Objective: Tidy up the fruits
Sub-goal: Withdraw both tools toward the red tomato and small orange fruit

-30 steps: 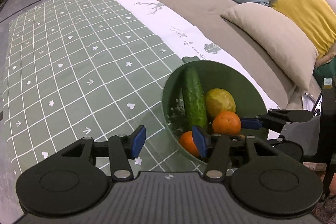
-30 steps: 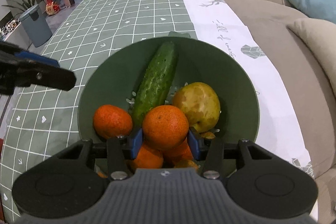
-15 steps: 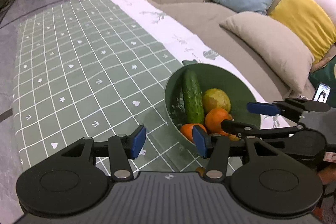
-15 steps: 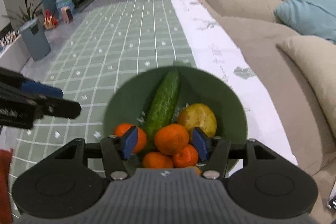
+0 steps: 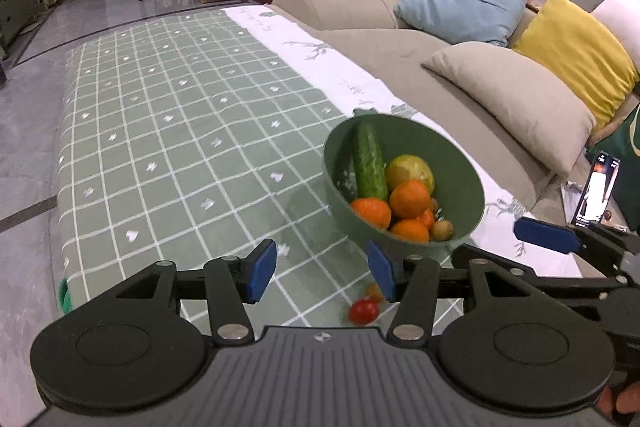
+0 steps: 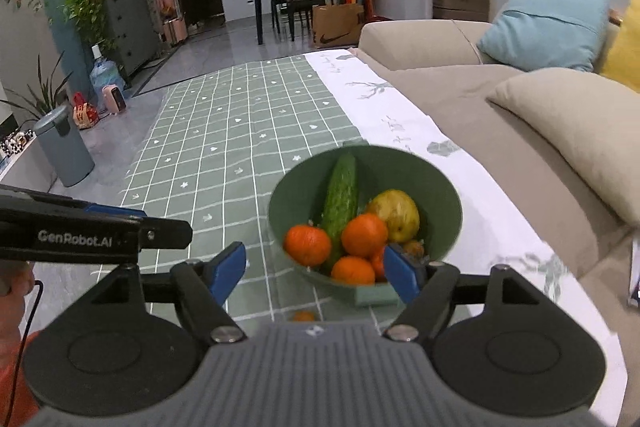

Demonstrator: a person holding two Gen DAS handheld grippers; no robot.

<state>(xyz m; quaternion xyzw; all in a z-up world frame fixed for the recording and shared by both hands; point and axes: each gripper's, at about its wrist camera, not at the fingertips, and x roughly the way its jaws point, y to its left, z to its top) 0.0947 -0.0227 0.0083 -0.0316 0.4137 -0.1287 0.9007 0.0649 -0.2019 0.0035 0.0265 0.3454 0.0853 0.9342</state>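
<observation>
**Fruit bowl on the checked table**

A round, smooth green bowl (image 6: 440, 195) sits on the table (image 5: 180, 131), near the edge that faces the sofa (image 5: 380, 43). Inside it a long, bumpy cucumber (image 6: 340, 203) leans against the far wall; beside it lies a yellow-green pear-like fruit (image 6: 396, 213), and several glossy oranges (image 6: 364, 235) are heaped toward the near rim. A small brownish fruit (image 5: 442, 230) rests at the near edge of the heap.

On the table short of the bowl lie a small red fruit (image 5: 363, 311) and a small orange one (image 6: 303, 315), both blurred.

The table wears a green cloth with a white grid and a white printed border on the bowl's sofa side.

The left gripper (image 5: 320, 275) and right gripper (image 6: 316, 267) both hang short of the bowl, blue-padded fingers apart and opening, nothing between them.

Beyond the bowl the beige sofa carries a beige (image 5: 512, 99), a blue (image 5: 460, 1) and a yellow cushion (image 5: 576, 51).
</observation>
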